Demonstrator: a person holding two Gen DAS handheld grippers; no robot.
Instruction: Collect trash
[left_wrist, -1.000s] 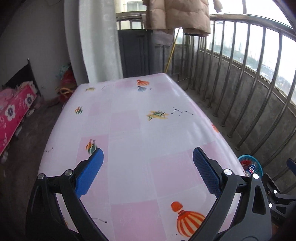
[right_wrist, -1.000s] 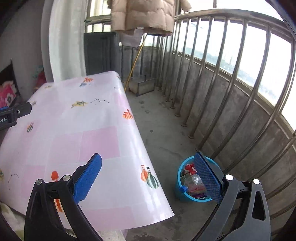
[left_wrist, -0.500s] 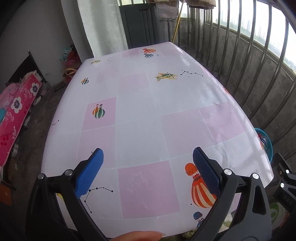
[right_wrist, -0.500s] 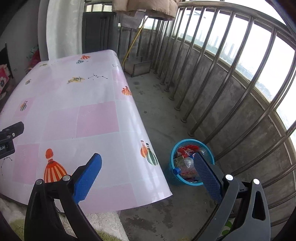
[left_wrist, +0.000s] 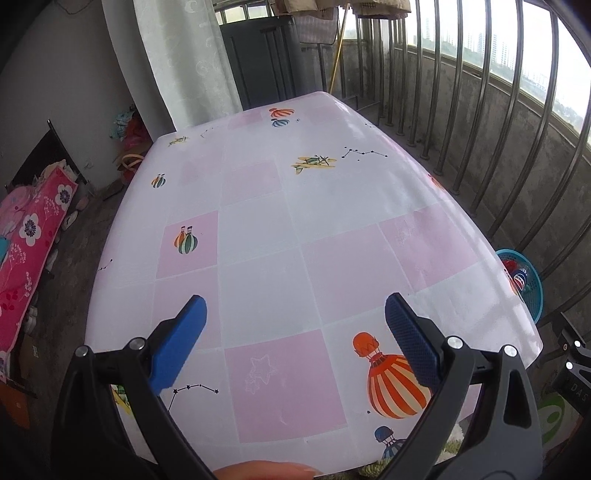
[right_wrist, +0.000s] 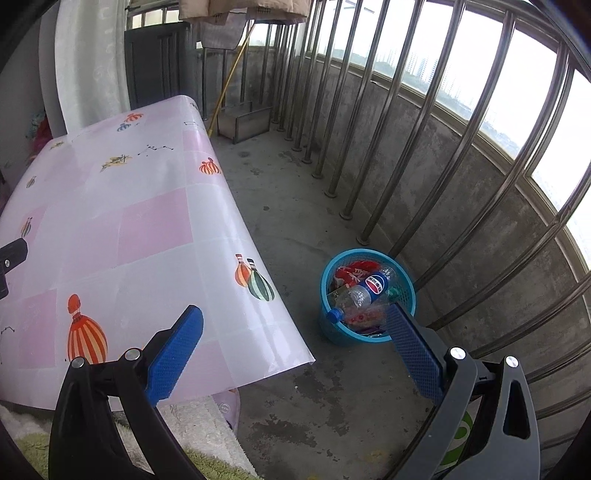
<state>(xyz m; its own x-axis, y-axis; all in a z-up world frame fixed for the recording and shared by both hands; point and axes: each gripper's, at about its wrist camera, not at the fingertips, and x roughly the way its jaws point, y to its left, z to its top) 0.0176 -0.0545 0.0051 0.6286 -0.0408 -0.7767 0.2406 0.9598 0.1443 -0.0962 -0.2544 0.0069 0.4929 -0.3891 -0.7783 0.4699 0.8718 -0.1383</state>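
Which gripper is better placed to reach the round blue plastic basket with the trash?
Right. The right gripper is open beside the blue plastic basket on the floor. The left gripper is open above the table's pink checked cloth, with the basket beyond the table edge.

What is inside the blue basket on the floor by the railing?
The blue basket holds a clear plastic bottle with a blue cap, lying over red wrappers. Anything beneath those is hidden.
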